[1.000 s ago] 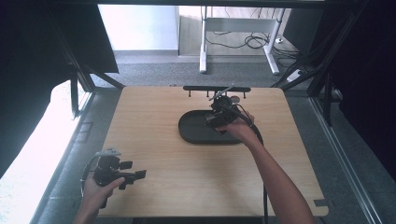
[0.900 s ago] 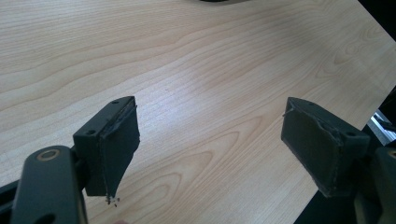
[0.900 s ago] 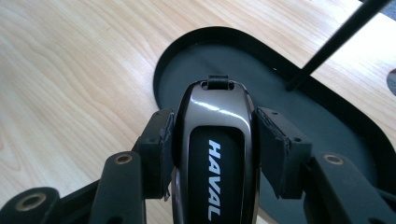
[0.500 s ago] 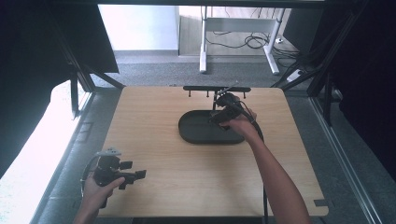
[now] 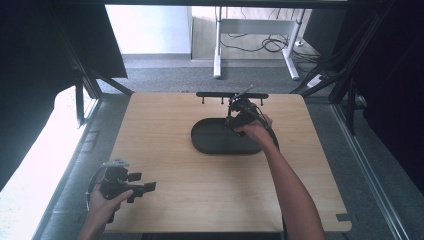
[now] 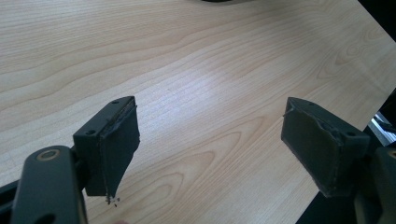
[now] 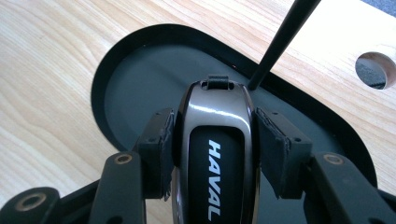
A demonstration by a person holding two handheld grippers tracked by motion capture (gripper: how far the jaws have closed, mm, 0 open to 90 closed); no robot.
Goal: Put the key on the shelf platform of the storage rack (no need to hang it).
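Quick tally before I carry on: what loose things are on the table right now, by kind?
Black oval tray: 1
Car key fob, held over the tray in the right gripper: 1
Black hook rail at the table's far edge: 1
Total: 3

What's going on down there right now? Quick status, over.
Right gripper shut on HAVAL key fob, over black tray. Left gripper open, idle. Thin black rod close beside fob.
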